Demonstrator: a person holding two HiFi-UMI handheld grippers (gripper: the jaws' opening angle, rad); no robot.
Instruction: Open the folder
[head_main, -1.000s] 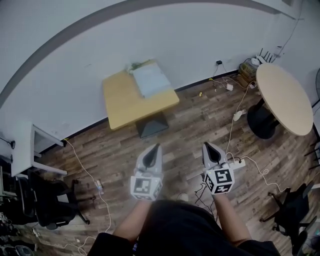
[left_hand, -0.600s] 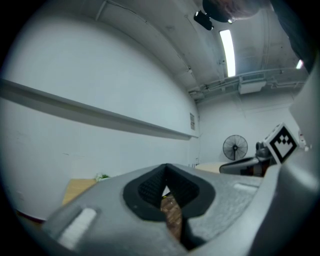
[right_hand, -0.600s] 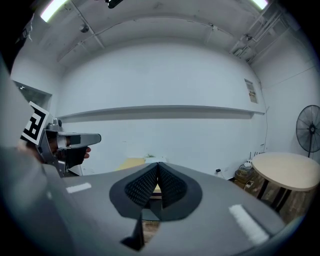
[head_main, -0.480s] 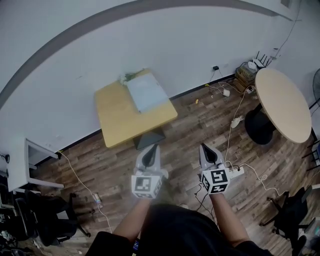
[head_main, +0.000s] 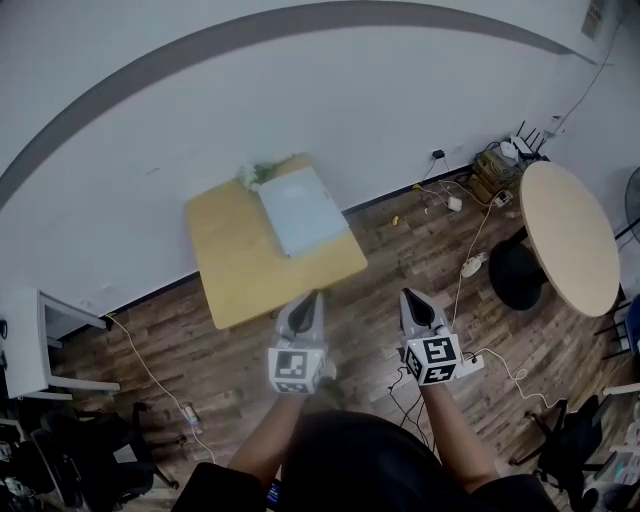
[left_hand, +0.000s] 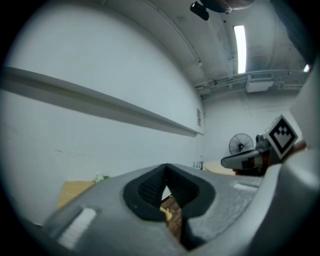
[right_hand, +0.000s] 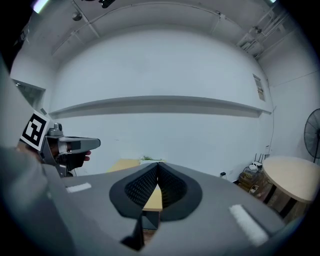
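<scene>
Wood-plank floor fills most of the head view, with a square yellow counter set against the white wall. On the counter's right half lies the folder, pale blue-grey, flat and closed. Its long axis runs from the wall side toward the person, with the near end swung a little to the right. A green item sits just beside its far corner.

Both tongs are held out ahead of the person. The left tongs show right at the counter's near edge and point almost straight at the folder's near short edge. The right tongs aim past the counter's right corner, over bare floor. So the left is the nearer of the 2, though the folder lies well apart from both. Each pair of tongs is closed, with nothing between the pads.

Which long edge is the spine is probably too small to read from here. The coming move likely depends on bringing the tongs in over that near edge first.
</scene>
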